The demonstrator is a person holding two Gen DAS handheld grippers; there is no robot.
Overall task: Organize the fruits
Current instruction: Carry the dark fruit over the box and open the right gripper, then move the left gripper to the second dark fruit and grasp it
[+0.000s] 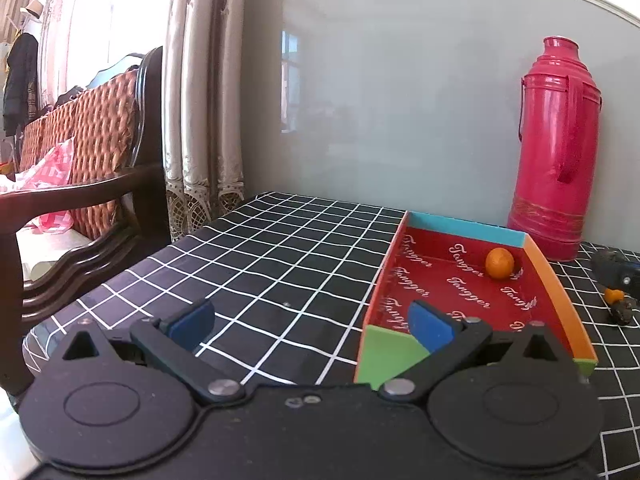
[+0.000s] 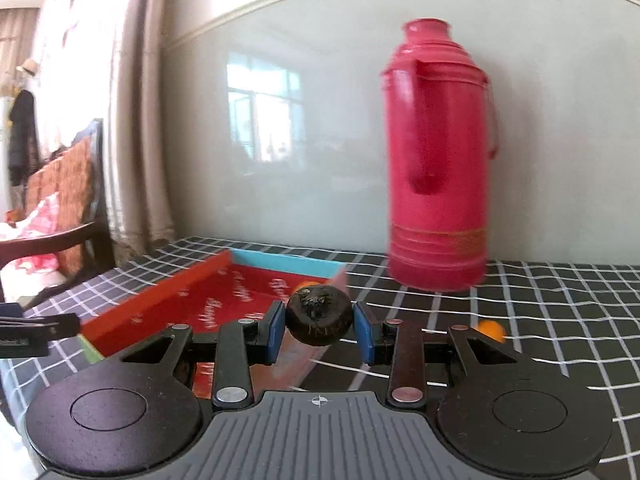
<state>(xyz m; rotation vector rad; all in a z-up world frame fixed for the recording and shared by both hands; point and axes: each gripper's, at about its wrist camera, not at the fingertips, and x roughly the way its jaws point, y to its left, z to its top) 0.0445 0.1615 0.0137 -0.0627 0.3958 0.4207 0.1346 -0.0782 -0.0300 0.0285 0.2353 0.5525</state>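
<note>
A shallow red box (image 1: 452, 280) with coloured rims lies on the checked cloth; one small orange fruit (image 1: 499, 263) sits at its far right corner. My left gripper (image 1: 312, 322) is open and empty, low over the cloth at the box's near left corner. My right gripper (image 2: 320, 326) is shut on a dark brown round fruit (image 2: 320, 315), held above the box's right rim (image 2: 336, 276). The right gripper (image 1: 618, 300) also shows in the left wrist view, right of the box. Another orange fruit (image 2: 490, 328) lies on the cloth to the right.
A tall pink thermos (image 1: 558, 152) stands behind the box near the grey wall; it also shows in the right wrist view (image 2: 438, 160). A dark wooden chair (image 1: 92, 184) with a woven cushion and a curtain (image 1: 200, 100) stand off the table's left edge.
</note>
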